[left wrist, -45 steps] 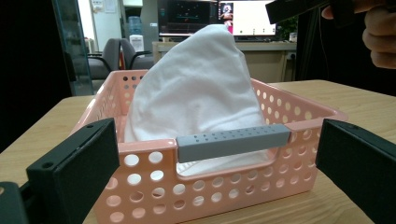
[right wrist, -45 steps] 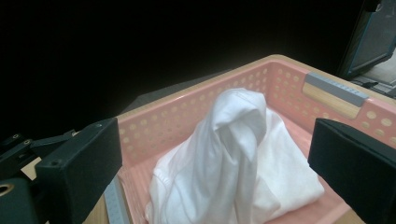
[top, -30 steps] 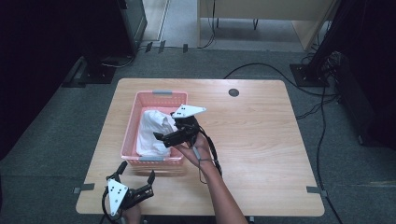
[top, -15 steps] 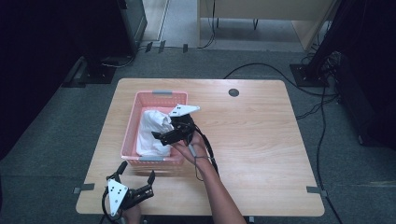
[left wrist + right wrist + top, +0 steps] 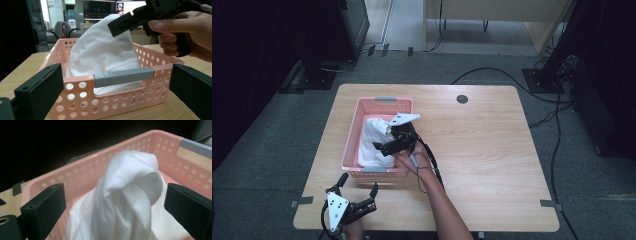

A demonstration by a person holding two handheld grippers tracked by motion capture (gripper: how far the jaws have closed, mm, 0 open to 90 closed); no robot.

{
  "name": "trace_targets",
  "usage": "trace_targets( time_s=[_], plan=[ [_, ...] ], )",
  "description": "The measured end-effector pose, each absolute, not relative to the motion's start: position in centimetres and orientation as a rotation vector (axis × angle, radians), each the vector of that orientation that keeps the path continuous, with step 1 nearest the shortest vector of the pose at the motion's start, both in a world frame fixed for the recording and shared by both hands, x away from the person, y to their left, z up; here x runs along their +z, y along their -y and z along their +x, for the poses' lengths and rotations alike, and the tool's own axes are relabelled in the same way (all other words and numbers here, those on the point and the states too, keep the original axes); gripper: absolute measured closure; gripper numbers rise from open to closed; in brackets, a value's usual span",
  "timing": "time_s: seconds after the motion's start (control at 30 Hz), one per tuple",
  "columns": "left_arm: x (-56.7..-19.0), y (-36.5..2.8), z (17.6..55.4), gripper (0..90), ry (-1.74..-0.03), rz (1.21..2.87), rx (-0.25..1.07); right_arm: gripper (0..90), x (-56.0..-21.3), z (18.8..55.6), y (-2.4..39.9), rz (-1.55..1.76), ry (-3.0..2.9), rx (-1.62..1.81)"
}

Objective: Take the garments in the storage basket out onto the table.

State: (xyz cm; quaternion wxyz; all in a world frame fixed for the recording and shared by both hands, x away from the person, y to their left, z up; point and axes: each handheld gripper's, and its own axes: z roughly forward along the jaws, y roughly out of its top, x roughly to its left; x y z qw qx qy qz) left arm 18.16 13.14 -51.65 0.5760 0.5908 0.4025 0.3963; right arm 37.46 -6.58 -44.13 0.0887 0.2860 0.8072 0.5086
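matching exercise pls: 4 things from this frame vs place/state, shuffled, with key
Things:
1. white cloth
2. pink basket
3. left hand-held gripper
4. right hand-held gripper

Places or states:
A. open, at the table's near edge, facing the basket's grey handle
B. on the wooden table, left of its middle
C. heaped inside the basket, peak above the rim
D. open, over the basket, jaws either side of the cloth's peak

Pairs: 1-C, 2-B, 3-A, 4-D

The crumpled white cloth [image 5: 100, 52] hides the far wall of the perforated pink plastic basket [image 5: 82, 100]; the cloth's lower end is cut off in the right gripper view.
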Motion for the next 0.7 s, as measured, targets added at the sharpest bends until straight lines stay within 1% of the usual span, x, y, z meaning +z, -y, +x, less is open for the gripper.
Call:
trace_targets(
  time_s=[0.27,0.3,0.37,0.43,0.47,0.53,0.57,0.63,0.67,0.7],
  plan=[
    [-51.65,-13.16,18.16,0.0,-0.941,1.381,0.927,7.8,-44.54,37.71,6.19,0.850,-2.419,1.466],
    [-51.65,-13.17,18.16,0.0,-0.941,1.380,0.926,11.1,-44.57,37.74,6.11,0.839,-2.419,1.455],
    [-51.65,-13.17,18.15,0.0,-0.940,1.380,0.926,12.5,-44.55,37.69,5.96,0.833,-2.419,1.437],
    [-51.65,-13.17,18.15,0.0,-0.940,1.380,0.926,12.5,-44.54,37.67,5.84,0.821,-2.426,1.419],
    [-51.65,-13.18,18.15,0.0,-0.940,1.379,0.925,18.3,-44.54,37.67,5.84,0.821,-2.426,1.419],
    [-51.65,-13.18,18.15,0.0,-0.940,1.379,0.925,18.3,-44.55,37.61,5.69,0.805,-2.430,1.402],
    [-51.65,-13.18,18.15,0.0,-0.940,1.379,0.925,24.3,-44.55,37.61,5.69,0.805,-2.430,1.402],
    [-51.65,-13.19,18.15,0.0,-0.940,1.378,0.926,26.0,-44.53,37.57,5.67,0.804,-2.429,1.396],
    [-51.65,-13.19,18.15,0.0,-0.940,1.377,0.925,30.9,-44.52,37.58,5.64,0.795,-2.431,1.390],
    [-51.66,-13.20,18.16,0.0,-0.940,1.376,0.922,32.9,-44.50,37.56,5.62,0.794,-2.431,1.383]
  ],
)
